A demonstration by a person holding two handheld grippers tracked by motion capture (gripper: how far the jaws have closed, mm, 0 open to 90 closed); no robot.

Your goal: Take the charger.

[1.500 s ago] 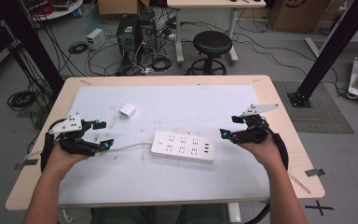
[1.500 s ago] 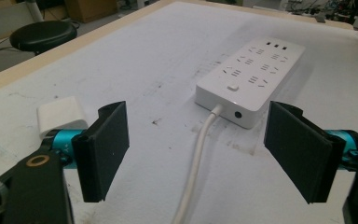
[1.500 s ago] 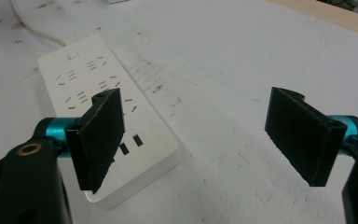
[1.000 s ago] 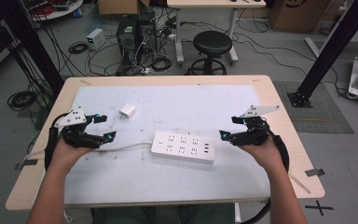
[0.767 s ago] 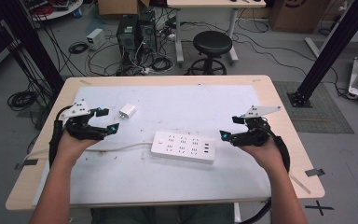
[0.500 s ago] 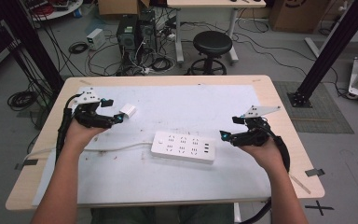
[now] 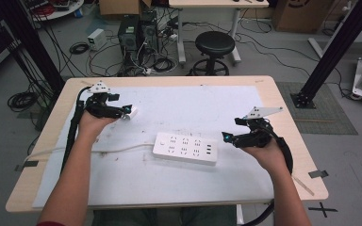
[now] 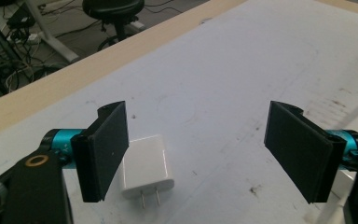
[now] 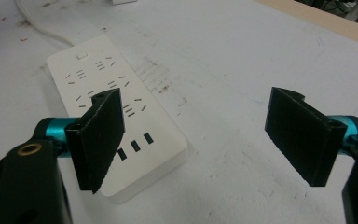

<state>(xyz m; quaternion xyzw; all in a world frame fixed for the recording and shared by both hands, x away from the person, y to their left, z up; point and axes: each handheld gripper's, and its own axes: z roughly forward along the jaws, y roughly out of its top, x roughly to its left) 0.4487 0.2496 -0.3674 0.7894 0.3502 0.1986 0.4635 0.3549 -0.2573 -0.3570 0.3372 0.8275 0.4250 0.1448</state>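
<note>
Left tool (image 8: pixel 196 154): spread wide, straddling the white charger (image 8: pixel 147 166), prongs near, ready to pinch. Right tool (image 9: pixel 198 142): spread, waiting beside the power strip (image 9: pixel 121 126) on the surface (image 7: pixel 193 108).

**No legible text or markings**

No words, brand names, numbers or printed labels can be read in any view. The white rectangular plastic power strip (image 7: pixel 185 148) carries only unlabelled socket slots on its top face, and the small white plastic plug adapter (image 8: pixel 147 165) presents a blank top face. The black cross (image 7: pixel 328 209) taped on the grey floor beside the table is the only sign-like mark. Print on the brown cardboard box (image 7: pixel 298 14) at the far wall is too blurred to read.
</note>
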